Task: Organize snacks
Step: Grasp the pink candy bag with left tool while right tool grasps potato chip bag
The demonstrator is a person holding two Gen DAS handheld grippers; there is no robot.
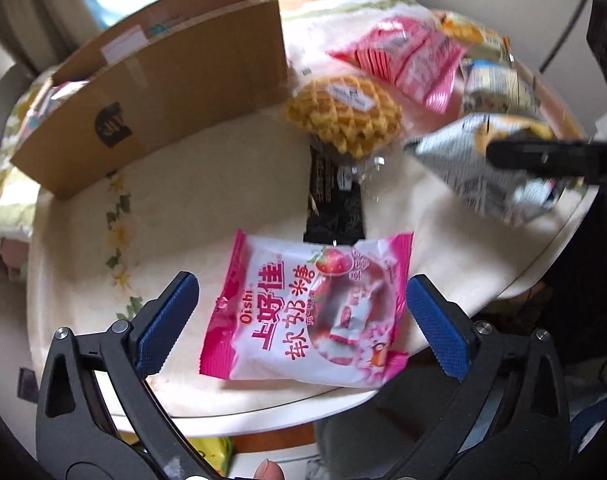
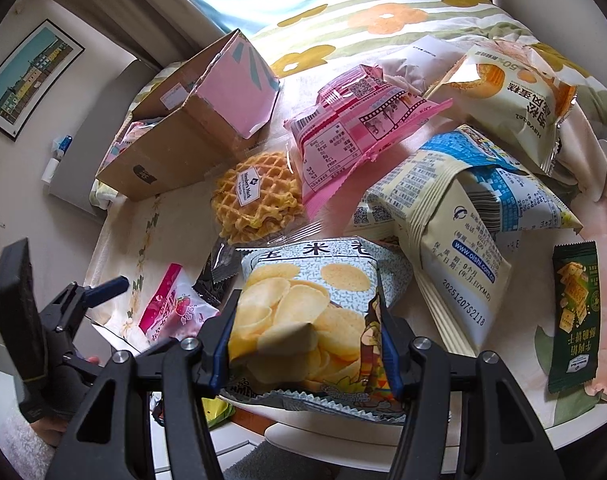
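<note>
Left gripper [image 1: 301, 320], blue pads spread wide, hovers astride the pink-and-white strawberry candy bag [image 1: 307, 312] lying flat by the round table's [image 1: 83, 248] near edge, untouched, its printed top toward the brown cardboard box [image 1: 155, 116]. Right gripper [image 2: 307, 344] clamps the grey corn-chip bag [image 2: 315, 312], lengthwise along its fingers.

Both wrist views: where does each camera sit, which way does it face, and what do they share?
Left wrist: behind the open left claw, looking down at the pink candy bag near the table edge; a fingertip shows at the bottom.
Right wrist: behind the right claw, shut on the chip bag, facing the snack pile; the left claw shows at left.
Shared: cardboard box, waffle, candy bag.
</note>
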